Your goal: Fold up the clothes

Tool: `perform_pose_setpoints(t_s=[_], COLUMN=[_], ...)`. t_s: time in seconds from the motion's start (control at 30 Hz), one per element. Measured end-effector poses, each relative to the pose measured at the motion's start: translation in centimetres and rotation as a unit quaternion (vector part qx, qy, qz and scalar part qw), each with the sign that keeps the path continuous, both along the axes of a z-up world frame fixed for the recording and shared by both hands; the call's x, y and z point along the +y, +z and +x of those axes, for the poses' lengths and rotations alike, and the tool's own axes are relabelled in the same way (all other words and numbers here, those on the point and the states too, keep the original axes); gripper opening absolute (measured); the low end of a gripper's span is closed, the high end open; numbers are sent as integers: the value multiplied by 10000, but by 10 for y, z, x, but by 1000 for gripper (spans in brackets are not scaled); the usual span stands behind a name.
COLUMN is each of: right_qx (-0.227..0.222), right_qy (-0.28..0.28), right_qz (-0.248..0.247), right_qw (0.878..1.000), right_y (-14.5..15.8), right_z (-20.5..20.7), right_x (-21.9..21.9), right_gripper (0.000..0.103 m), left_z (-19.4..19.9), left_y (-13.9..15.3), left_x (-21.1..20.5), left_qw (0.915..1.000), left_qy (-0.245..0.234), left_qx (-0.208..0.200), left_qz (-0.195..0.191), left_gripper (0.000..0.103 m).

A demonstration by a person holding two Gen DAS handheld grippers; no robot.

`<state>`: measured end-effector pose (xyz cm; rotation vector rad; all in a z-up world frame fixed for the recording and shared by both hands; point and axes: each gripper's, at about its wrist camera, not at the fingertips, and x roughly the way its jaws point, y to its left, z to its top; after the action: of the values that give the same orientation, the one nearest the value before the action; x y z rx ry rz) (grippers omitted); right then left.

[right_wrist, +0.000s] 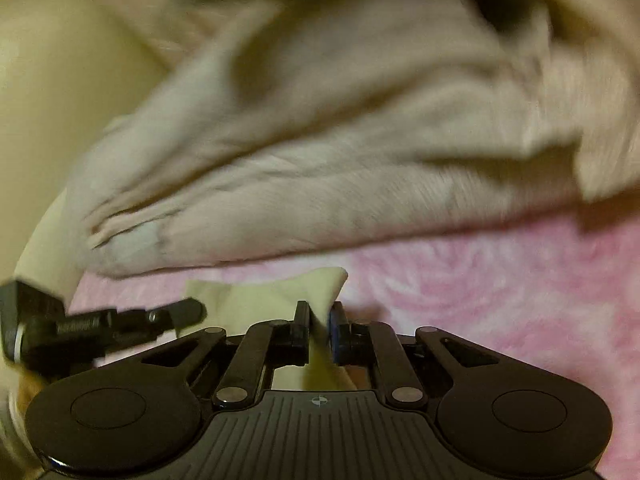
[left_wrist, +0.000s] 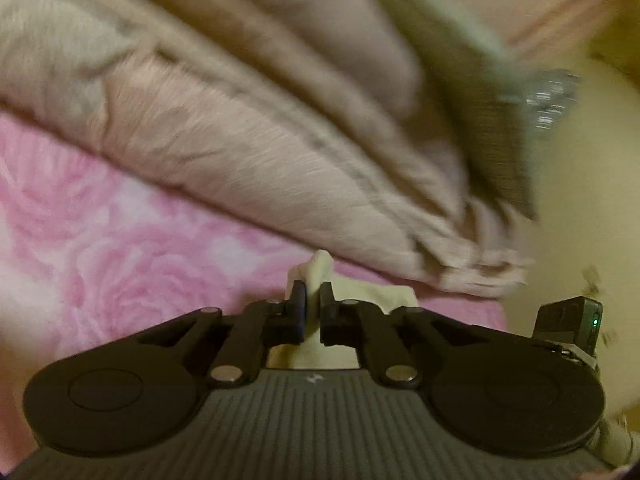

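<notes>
A cream cloth (left_wrist: 384,295) lies on the pink rose-patterned bedspread (left_wrist: 120,248). In the left wrist view my left gripper (left_wrist: 313,300) is shut on a raised fold of that cloth, which pokes up between the fingers. My right gripper (right_wrist: 320,316) is likewise shut on an edge of the cream cloth (right_wrist: 272,300), lifting it into a small peak. The two grippers are close together. The left gripper's black body (right_wrist: 60,332) shows at the left of the right wrist view. A corner of the right gripper's body (left_wrist: 572,320) shows at the right of the left wrist view.
A bulky pinkish-beige fabric (left_wrist: 240,128) (right_wrist: 340,160) lies bunched just beyond the cream cloth. More cream fabric (left_wrist: 580,208) fills the right edge of the left view. A blurred dark grey-green thing (left_wrist: 480,112) and crinkled clear plastic (left_wrist: 552,100) lie farther back.
</notes>
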<state>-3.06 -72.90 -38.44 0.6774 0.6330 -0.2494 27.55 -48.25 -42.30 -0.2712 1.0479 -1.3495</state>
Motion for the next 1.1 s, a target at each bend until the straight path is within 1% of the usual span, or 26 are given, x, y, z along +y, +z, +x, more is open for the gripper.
perform_pose_setpoints(t_s=[0.03,0.1,0.13,0.17,0.2,0.23,0.27,0.3,0.33,0.37,0.4,0.5,0.53,0.57,0.63,0.7,0.77,0.8,0.83,0.87,0.9,0.93,0.97,1.0,1.03,1.1], right_qx=[-73,-217,-206,-13,216,561,979,1337,1471,1394,1285,721,518,418,323,307,584,804,1130,1466,1671,1635,1697,1743,1718,1514], right_qy=[148,443,597,766,945,1121,1244,1311,1243,1129,1006,561,382,206,-44,-172,-106,-16,175,417,666,883,985,1031,939,685], right_qz=[-261,-781,-977,-1037,-1048,-958,-872,-817,-815,-785,-747,-582,-498,-381,-188,-145,-290,-409,-629,-1000,-1466,-2013,-2271,-2420,-2350,-2271], right_qw=[9995,9957,9932,9917,9898,9875,9835,9789,9779,9806,9838,9941,9967,9982,9993,9993,9978,9959,9915,9832,9727,9618,9539,9489,9521,9596], right_y=[8,24,29,27,25,18,10,4,4,8,14,42,50,53,52,46,32,23,10,-4,-16,-18,-16,-13,-6,12], right_z=[-12,-37,-49,-58,-66,-73,-79,-87,-94,-100,-104,-105,-101,-93,-75,-55,-41,-36,-32,-28,-27,-28,-26,-25,-27,-45], right_x=[14,42,56,71,84,95,104,112,116,117,116,104,100,95,88,85,93,100,109,123,137,151,159,163,163,168], right_gripper=[8,9,9,9,10,14,30,47,48,48,48,48,48,48,47,47,47,47,47,45,45,45,45,45,45,45], left_z=[-9,-30,-41,-52,-64,-76,-88,-97,-106,-110,-107,-86,-79,-75,-73,-78,-88,-98,-111,-126,-143,-157,-164,-166,-167,-172], left_y=[5,14,15,15,12,6,-1,-6,-9,-10,-6,15,24,32,44,46,36,28,17,9,4,3,6,12,19,37], left_x=[15,43,57,71,83,93,100,108,115,122,127,138,135,128,95,59,35,33,34,36,42,49,51,54,58,74], left_qw=[9998,9983,9973,9963,9951,9933,9901,9849,9779,9731,9755,9890,9916,9926,9932,9924,9882,9841,9777,9684,9567,9458,9397,9388,9394,9422], left_qy=[-64,-203,-284,-376,-518,-707,-900,-1053,-1172,-1205,-1051,-276,8,203,206,-99,-443,-640,-861,-1096,-1257,-1310,-1293,-1197,-1063,-795], left_qx=[-130,-470,-620,-752,-842,-869,-900,-1046,-1269,-1421,-1400,-1088,-1047,-1022,-1010,-1025,-1131,-1236,-1384,-1649,-2154,-2633,-2861,-2949,-3009,-3091], left_qz=[-143,-292,-270,-169,21,291,588,890,1180,1356,1335,960,756,625,546,671,930,1101,1324,1519,1498,1381,1356,1320,1249,1024], left_gripper=[3,3,4,5,5,6,6,6,6,6,6,6,6,7,9,11,10,10,10,11,12,12,12,12,12,12])
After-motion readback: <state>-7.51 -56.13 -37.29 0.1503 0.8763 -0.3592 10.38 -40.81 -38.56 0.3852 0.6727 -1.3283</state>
